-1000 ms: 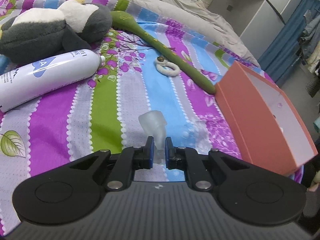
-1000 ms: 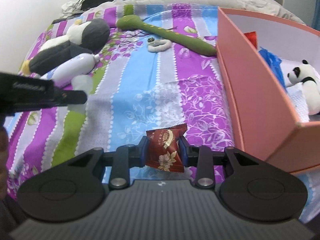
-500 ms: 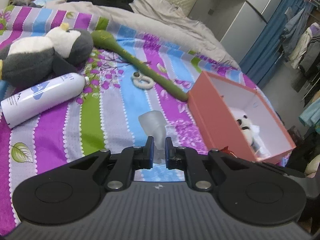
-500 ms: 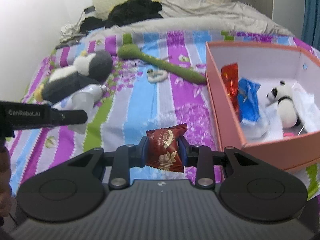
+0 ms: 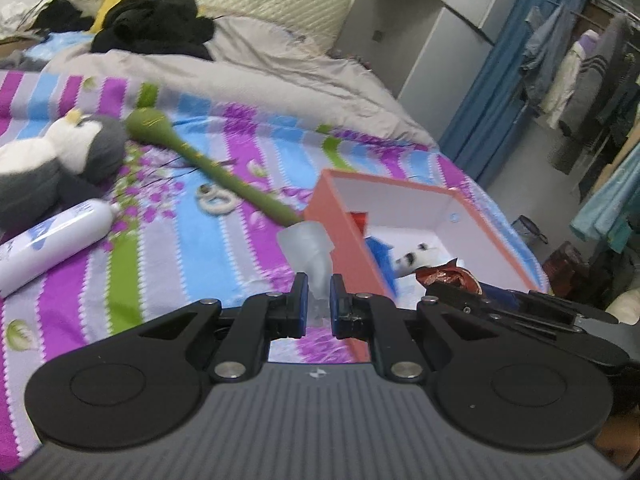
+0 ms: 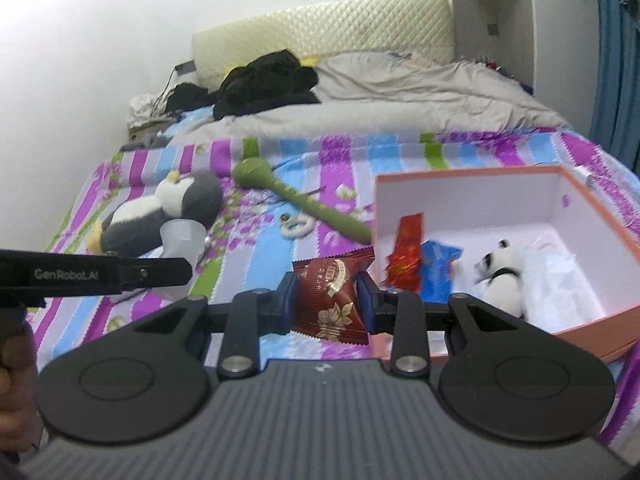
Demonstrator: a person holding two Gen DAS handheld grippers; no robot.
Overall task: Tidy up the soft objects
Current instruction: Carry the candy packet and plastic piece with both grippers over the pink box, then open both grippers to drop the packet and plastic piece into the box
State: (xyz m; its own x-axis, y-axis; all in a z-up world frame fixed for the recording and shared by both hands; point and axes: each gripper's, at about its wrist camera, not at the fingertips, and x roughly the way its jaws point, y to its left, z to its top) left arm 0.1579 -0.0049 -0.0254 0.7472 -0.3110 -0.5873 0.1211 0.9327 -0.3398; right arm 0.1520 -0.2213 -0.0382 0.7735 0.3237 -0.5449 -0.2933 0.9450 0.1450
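The left tool (image 5: 318, 304) is clamped on the narrow end of a frosted translucent cup (image 5: 306, 250), which flares out ahead of its fingers and hangs above the striped bedspread (image 5: 168, 264). The right tool (image 6: 326, 304) grips a dark red snack packet (image 6: 330, 300) between its blue pads, the packet standing upright and held above the near left corner of the orange box (image 6: 600, 320). That box lies open on the bed, and inside it are a red foil packet (image 6: 408, 252) leaning on the left wall, a blue packet (image 6: 438, 272) beside it, and a small panda plush (image 6: 502, 276) on white paper. Farther out on the bedspread lie a long green massage stick (image 6: 304, 204), a small white ring (image 6: 296, 224) just beside it, a grey and white penguin plush (image 6: 160, 212) and a white spray bottle (image 5: 52, 244). A grey duvet (image 6: 400, 100) and black clothes (image 6: 264, 84) lie near the headboard.
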